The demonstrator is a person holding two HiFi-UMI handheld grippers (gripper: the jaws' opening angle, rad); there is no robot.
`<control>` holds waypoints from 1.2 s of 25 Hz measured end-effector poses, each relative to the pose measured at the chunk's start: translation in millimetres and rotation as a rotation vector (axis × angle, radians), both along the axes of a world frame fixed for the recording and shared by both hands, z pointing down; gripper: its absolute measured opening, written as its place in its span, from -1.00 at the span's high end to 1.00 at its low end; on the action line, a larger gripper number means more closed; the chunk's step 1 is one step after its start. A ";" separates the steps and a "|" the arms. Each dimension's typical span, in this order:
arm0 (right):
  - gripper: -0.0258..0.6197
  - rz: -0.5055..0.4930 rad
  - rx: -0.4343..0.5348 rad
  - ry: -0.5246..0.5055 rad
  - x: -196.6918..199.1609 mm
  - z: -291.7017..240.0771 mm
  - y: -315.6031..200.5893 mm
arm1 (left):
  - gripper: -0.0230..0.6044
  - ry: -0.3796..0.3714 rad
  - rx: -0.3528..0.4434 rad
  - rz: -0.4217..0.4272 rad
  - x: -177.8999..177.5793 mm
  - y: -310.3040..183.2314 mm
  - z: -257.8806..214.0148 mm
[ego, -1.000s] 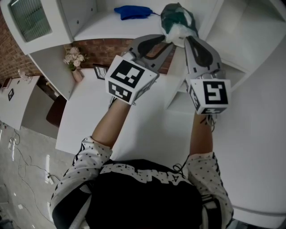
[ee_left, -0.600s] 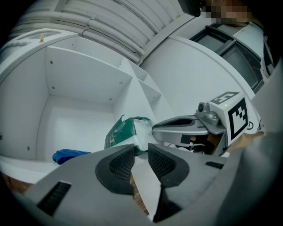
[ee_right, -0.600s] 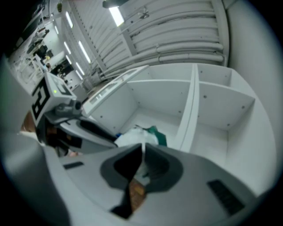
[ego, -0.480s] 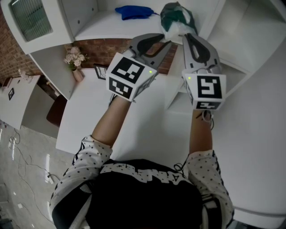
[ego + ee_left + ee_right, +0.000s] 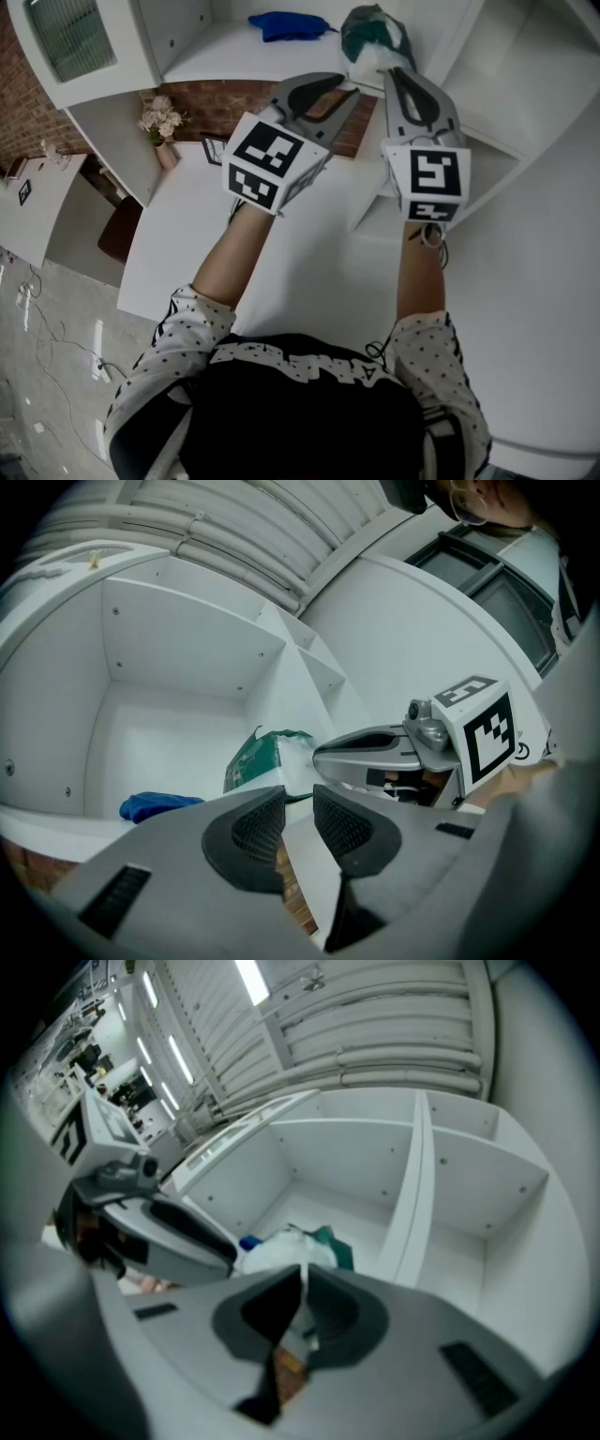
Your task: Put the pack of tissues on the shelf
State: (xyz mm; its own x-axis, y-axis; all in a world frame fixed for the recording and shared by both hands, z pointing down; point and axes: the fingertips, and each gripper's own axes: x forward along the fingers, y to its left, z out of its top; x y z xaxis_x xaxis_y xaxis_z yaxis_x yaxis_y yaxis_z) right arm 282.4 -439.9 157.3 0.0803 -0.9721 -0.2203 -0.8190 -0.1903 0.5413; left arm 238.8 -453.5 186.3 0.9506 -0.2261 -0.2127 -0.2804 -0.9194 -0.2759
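In the head view I am seeing the green and white plastic-wrapped pack of tissues point(image 5: 373, 36) lying on the white board shelf point(image 5: 211, 58), near its front edge, beside a crumpled blue cloth point(image 5: 286, 23) and close to a white upright divider point(image 5: 448, 42); the grey two-jaw right gripper point(image 5: 399, 73) is reaching to the pack's white end, and the matching left gripper point(image 5: 352, 85) is hovering just beside it, off the pack; in the left gripper view I am watching that gripper's jaws point(image 5: 298, 803) standing apart with nothing between them, only brick wall and white board showing through the gap, while the pack point(image 5: 262, 759) is sitting on the shelf floor ahead; in the right gripper view the jaws point(image 5: 302, 1288) are drawn nearly together on a thin white strip, which I am reading as the edge of the pack's wrapper, so this hand is pinching the pack; I am judging the placing nearly done, with only the release left; what I am worrying about is pulling back before the jaws part, dragging the pack off the front edge, or the left gripper nudging it sideways into the cloth.
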 end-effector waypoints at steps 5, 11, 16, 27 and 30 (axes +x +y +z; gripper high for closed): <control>0.79 0.009 -0.003 0.003 1.1 1.7 -1.5 | 0.53 -0.002 0.003 -0.001 -3.0 3.3 2.2; 0.79 0.007 0.005 -0.003 -0.6 -0.5 0.1 | 0.54 -0.011 0.000 0.001 -8.2 7.3 3.5; 0.79 -0.028 0.076 -0.037 -6.3 -7.5 18.9 | 0.57 0.016 0.020 0.012 -13.9 14.6 -0.9; 0.81 -0.145 0.117 -0.151 -31.2 11.6 74.6 | 0.82 0.060 -0.022 0.060 -52.1 44.7 15.0; 0.81 -0.169 0.105 -0.209 -38.3 28.1 86.1 | 0.82 0.068 -0.040 0.051 -66.0 48.5 22.2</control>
